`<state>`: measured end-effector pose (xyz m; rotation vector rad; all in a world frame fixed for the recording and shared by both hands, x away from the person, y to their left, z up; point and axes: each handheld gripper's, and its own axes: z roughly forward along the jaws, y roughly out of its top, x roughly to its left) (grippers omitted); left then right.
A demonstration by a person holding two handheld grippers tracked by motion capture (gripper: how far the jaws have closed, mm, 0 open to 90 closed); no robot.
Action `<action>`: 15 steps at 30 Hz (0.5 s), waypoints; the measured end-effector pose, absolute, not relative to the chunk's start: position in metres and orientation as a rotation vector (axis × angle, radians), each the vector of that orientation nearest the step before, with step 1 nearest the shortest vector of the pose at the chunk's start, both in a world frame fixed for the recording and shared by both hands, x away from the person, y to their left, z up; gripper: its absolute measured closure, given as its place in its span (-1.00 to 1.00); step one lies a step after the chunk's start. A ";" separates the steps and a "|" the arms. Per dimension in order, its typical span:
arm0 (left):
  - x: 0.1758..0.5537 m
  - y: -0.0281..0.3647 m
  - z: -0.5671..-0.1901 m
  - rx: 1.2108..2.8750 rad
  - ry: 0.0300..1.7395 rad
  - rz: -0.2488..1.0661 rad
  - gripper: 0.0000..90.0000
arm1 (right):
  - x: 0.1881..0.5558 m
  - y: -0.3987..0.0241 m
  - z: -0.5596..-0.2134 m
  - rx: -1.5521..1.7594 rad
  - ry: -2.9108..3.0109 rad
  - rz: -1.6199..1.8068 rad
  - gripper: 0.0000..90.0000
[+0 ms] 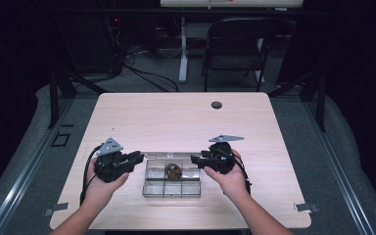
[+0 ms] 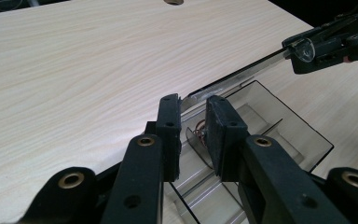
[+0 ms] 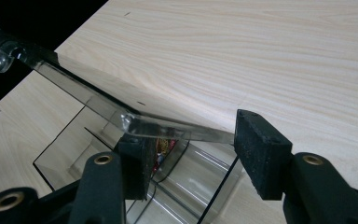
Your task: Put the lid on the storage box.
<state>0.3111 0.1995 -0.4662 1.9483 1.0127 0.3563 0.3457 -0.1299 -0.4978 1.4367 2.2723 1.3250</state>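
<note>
A clear plastic compartment box (image 1: pixel 149 188) sits near the table's front edge, with a small brown coil-like item (image 1: pixel 173 170) in a middle compartment. Its clear lid (image 1: pixel 169 154) hangs just above the box's far side, between the two grippers. My left gripper (image 1: pixel 139 157) is shut on the lid's left end. In the left gripper view that end of the lid (image 2: pixel 242 74) runs in between my pads (image 2: pixel 192 116). My right gripper (image 1: pixel 195 159) is shut on the right end, and the lid (image 3: pixel 74 88) spans its pads (image 3: pixel 191 140). The coil (image 3: pixel 165 145) shows below.
The light wood table (image 1: pixel 176 117) has a round cable hole (image 1: pixel 217 105) at the back. A black folding chair (image 1: pixel 235 44) and a white desk leg (image 1: pixel 183 49) stand beyond the table. Tape marks (image 1: pixel 306 207) sit at the front corners.
</note>
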 end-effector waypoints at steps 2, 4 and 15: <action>0.310 0.200 -0.467 1.948 1.012 0.357 0.68 | 0.345 -0.131 -0.499 1.437 2.272 1.325 0.09; 0.309 0.200 -0.468 1.950 1.011 0.360 0.68 | 0.344 -0.132 -0.499 1.444 2.269 1.328 0.09; 0.302 0.199 -0.471 1.961 0.998 0.376 0.69 | 0.333 -0.134 -0.503 1.439 2.267 1.330 0.13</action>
